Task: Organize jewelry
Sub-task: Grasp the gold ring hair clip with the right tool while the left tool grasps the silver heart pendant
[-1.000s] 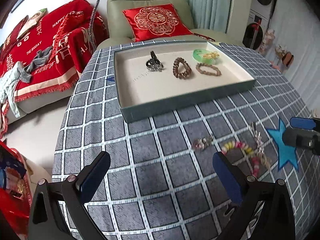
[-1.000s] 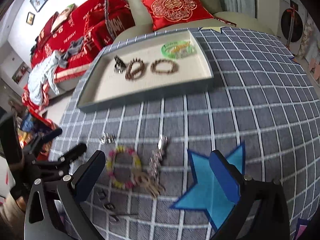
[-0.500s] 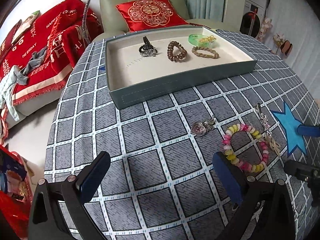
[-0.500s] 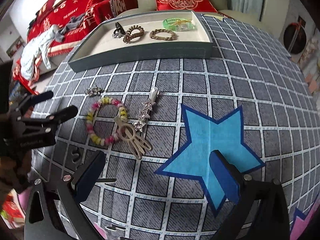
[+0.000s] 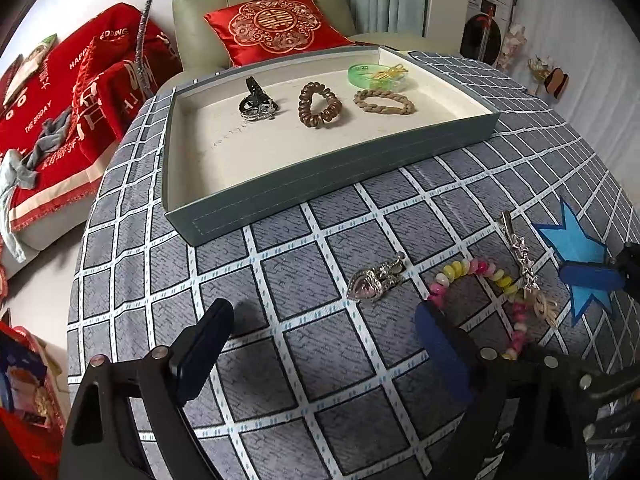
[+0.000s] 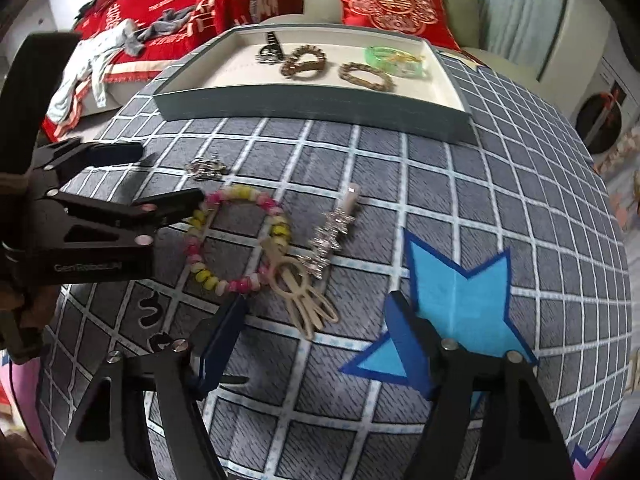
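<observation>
A grey-blue tray (image 5: 320,176) (image 6: 320,108) at the back of the checked table holds a black hair claw (image 5: 256,102), a brown coil tie (image 5: 319,105), a braided bracelet (image 5: 383,103) and a green bangle (image 5: 378,74). Loose on the cloth lie a silver heart clip (image 5: 374,282) (image 6: 205,168), a pink-and-yellow bead bracelet (image 5: 480,276) (image 6: 236,240), a sparkly silver clip (image 5: 520,256) (image 6: 332,236) and a beige hair clip (image 6: 304,300). My left gripper (image 5: 324,344) (image 6: 168,178) is open, just short of the heart clip. My right gripper (image 6: 316,340) is open, just short of the beige clip.
A blue paper star (image 6: 460,300) (image 5: 572,248) lies on the cloth to the right of the loose pieces. A green armchair with a red cushion (image 5: 276,24) stands behind the table. A red blanket (image 5: 60,100) covers a sofa on the left.
Both grippers have dropped and moved forward toward the loose pieces. The left one has closed in on the heart clip, the right one on the beige clip. Both stayed open.
</observation>
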A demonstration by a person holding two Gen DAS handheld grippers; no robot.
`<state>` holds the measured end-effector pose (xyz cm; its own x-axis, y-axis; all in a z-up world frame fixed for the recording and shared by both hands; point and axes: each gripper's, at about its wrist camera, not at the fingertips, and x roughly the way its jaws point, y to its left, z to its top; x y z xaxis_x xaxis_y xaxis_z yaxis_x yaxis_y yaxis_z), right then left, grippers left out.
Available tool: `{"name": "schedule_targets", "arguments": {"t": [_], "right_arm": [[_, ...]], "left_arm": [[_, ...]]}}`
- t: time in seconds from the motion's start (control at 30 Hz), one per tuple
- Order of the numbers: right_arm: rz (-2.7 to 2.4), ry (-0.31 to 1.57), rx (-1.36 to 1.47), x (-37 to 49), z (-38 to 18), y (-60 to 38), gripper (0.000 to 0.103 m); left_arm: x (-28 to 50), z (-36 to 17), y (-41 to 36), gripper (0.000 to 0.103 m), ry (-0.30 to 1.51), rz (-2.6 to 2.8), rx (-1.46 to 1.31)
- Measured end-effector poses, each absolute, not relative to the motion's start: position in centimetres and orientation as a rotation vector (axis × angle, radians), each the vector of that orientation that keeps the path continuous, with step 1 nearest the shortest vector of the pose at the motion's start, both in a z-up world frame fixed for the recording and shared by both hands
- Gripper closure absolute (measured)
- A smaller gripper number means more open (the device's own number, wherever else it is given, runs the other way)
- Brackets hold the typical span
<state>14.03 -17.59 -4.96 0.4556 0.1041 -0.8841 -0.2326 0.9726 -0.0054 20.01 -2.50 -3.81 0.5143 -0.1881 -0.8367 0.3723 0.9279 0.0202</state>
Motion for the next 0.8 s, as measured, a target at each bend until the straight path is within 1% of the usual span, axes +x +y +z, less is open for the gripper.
{"name": "schedule_targets", "arguments": {"t": [0.07, 0.1, 0.13, 0.17, 0.2, 0.23, 0.27, 0.33, 0.37, 0.4, 0.43, 0.47, 0.53, 0.6, 0.8], "right_arm": [[0.216, 1.073, -0.143, 14.1, -5.0, -17.3, 0.028], [0.217, 1.072, -0.143, 14.2, -5.0, -17.2, 0.029], [0.215, 1.071, -0.14, 14.2, -5.0, -17.2, 0.031], [0.213, 1.065, -0.137, 14.2, -4.9, -17.2, 0.038], [0.213, 1.063, -0.135, 14.3, -4.8, -17.1, 0.047], [0.211, 1.061, -0.132, 14.3, -4.8, -17.1, 0.049], [0.212, 1.06, -0.13, 14.3, -4.7, -17.1, 0.055], [0.217, 1.061, -0.13, 14.4, -4.7, -17.1, 0.058], [0.219, 1.06, -0.132, 14.4, -4.6, -17.0, 0.061], [0.22, 1.059, -0.132, 14.4, -4.6, -17.0, 0.068], [0.219, 1.058, -0.131, 14.4, -4.6, -16.9, 0.073], [0.216, 1.058, -0.127, 14.4, -4.6, -17.0, 0.081], [0.209, 1.059, -0.114, 14.4, -4.6, -17.1, 0.081], [0.204, 1.059, -0.1, 14.4, -4.6, -17.3, 0.081], [0.205, 1.064, -0.029, 14.2, -4.2, -18.5, 0.081]], "left_arm": [[20.2, -3.8, -2.5, 0.003, 0.974, -0.35, 0.199], [20.2, -3.7, -2.6, 0.007, 0.977, -0.359, 0.192], [20.2, -3.7, -2.7, 0.008, 0.979, -0.365, 0.191], [20.2, -3.6, -2.8, 0.008, 0.978, -0.365, 0.198], [20.2, -3.6, -2.9, 0.012, 0.975, -0.371, 0.203], [20.1, -3.5, -3.1, 0.017, 0.972, -0.389, 0.202], [20.1, -3.5, -3.3, 0.018, 0.973, -0.394, 0.211], [20.0, -3.3, -3.7, 0.028, 0.972, -0.414, 0.218], [19.9, -3.3, -3.8, 0.03, 0.971, -0.421, 0.225], [19.8, -3.3, -4.0, 0.036, 0.97, -0.43, 0.23], [19.7, -3.2, -4.3, 0.042, 0.969, -0.444, 0.237], [19.6, -3.1, -4.4, 0.046, 0.968, -0.454, 0.242], [19.3, -3.1, -4.8, 0.063, 0.963, -0.474, 0.256], [19.1, -3.0, -4.9, 0.07, 0.96, -0.482, 0.266], [18.7, -2.9, -4.4, 0.07, 0.956, -0.48, 0.241]]}}
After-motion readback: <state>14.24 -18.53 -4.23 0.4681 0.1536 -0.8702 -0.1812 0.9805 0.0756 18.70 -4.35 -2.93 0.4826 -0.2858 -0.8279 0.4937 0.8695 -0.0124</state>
